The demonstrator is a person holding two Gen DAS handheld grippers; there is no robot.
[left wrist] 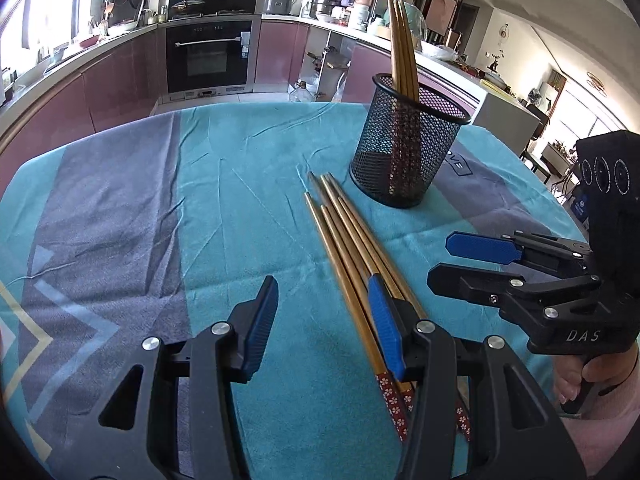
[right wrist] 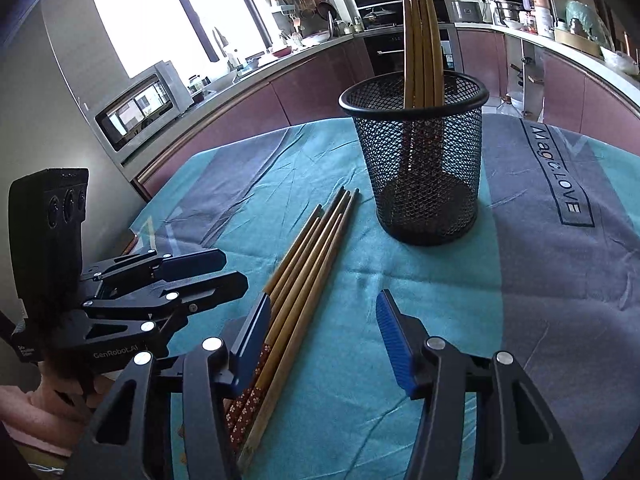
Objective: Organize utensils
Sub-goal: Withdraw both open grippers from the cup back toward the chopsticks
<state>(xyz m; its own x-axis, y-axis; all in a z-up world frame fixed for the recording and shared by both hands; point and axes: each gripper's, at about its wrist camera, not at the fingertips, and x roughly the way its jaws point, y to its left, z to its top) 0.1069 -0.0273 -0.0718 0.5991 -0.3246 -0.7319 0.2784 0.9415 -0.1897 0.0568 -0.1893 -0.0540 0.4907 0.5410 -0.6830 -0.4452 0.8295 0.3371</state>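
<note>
Loose chopsticks [left wrist: 352,252] lie in a bundle on the teal and grey tablecloth [left wrist: 240,200], thin tips pointing away toward the mesh holder, patterned red handle ends nearest the cameras. Left gripper [left wrist: 324,320]: jaws released and apart, nothing clamped; the bundle lies under its right finger [left wrist: 386,328], mostly outside the gap, though whether that pad touches the sticks cannot be told. Bare cloth shows between its two blue pads. Right gripper [right wrist: 324,340]: likewise released, jaws apart, nothing between them; the bundle [right wrist: 304,268] runs along beside and under its left finger [right wrist: 252,340], contact not clear. The two claws sit just beside each other with the bundle between them. Black mesh holder [right wrist: 416,168] stands upright ahead of both claws, beyond the stick tips and near them, not touching. Several more chopsticks [right wrist: 420,40] stand inside it, leaning together. Behind: kitchen counter, oven [left wrist: 208,52], microwave [right wrist: 136,112], window.
</note>
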